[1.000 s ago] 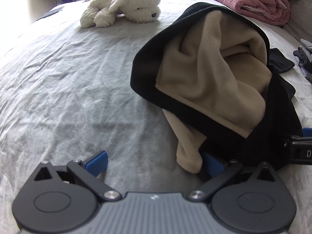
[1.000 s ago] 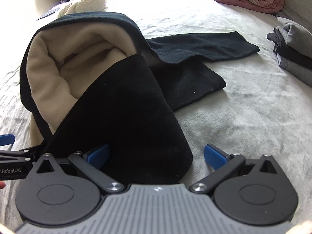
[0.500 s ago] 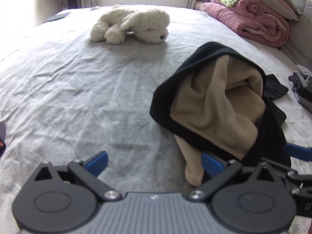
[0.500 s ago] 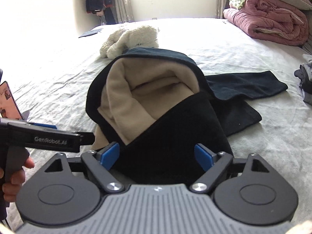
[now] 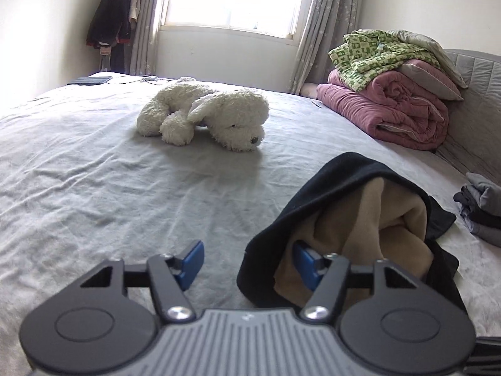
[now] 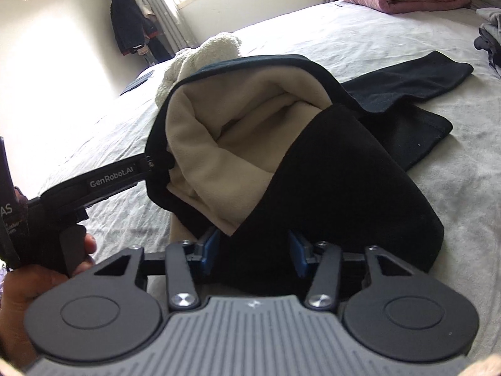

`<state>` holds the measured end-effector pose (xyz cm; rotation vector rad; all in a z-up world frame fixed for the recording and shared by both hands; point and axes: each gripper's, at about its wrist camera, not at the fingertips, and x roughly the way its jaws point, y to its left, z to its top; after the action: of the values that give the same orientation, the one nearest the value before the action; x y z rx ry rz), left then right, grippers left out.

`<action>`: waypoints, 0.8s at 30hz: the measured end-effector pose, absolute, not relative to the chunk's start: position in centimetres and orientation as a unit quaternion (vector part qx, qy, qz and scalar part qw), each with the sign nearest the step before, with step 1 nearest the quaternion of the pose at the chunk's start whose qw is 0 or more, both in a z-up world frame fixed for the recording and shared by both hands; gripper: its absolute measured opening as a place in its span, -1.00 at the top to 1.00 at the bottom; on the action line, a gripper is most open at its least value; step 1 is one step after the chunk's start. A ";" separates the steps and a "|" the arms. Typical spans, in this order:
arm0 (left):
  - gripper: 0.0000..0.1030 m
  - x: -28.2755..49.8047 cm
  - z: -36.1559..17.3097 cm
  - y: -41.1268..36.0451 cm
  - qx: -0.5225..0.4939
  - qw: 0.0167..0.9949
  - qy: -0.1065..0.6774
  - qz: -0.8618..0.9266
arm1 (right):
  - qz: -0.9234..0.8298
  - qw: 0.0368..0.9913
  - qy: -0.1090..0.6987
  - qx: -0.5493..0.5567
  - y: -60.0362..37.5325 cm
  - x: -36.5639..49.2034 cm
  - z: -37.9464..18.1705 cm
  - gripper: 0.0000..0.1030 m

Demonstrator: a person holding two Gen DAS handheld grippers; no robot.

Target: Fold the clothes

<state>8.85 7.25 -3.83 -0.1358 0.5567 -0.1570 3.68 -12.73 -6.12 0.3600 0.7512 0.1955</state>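
A black garment with beige fleece lining (image 6: 328,169) lies partly lifted on the grey bed sheet (image 5: 94,188); it also shows in the left wrist view (image 5: 360,206). My left gripper (image 5: 247,261) is open, its right pad (image 5: 305,261) tucked inside the garment's waist opening, black hem between the pads. It also shows in the right wrist view (image 6: 156,166), reaching into the hem. My right gripper (image 6: 253,250) is open, its pads either side of a black fold. The legs (image 6: 416,78) trail away on the sheet.
A white plush dog (image 5: 203,112) lies mid-bed. Folded pink and green quilts (image 5: 391,94) are stacked by the grey headboard. Folded grey clothes (image 5: 482,210) lie at the right. A dark tablet (image 5: 89,80) lies at the far edge.
Both grippers have risen and tilted up, lifting the garment's waist end; the window and wall have come into view. Both pairs of pads have narrowed around the cloth.
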 end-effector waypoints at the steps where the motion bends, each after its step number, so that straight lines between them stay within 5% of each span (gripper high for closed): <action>1: 0.04 9.0 -4.0 7.3 -0.071 0.957 0.269 -0.078 | 0.091 0.910 0.363 0.178 -12.9 3.6 -6.2 0.30; 5: 0.78 8.6 -4.0 7.0 -0.070 0.957 0.271 -0.074 | 0.085 0.908 0.360 0.195 -14.1 2.9 -5.8 0.73; 24: 0.84 -2.7 1.0 5.4 -0.065 0.938 0.287 -0.186 | 0.054 0.933 0.277 0.222 -23.8 -4.4 0.1 0.81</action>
<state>-2.73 5.41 0.95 -0.1327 0.5862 -0.3790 -4.38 -23.79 0.09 0.4544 0.5658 0.1110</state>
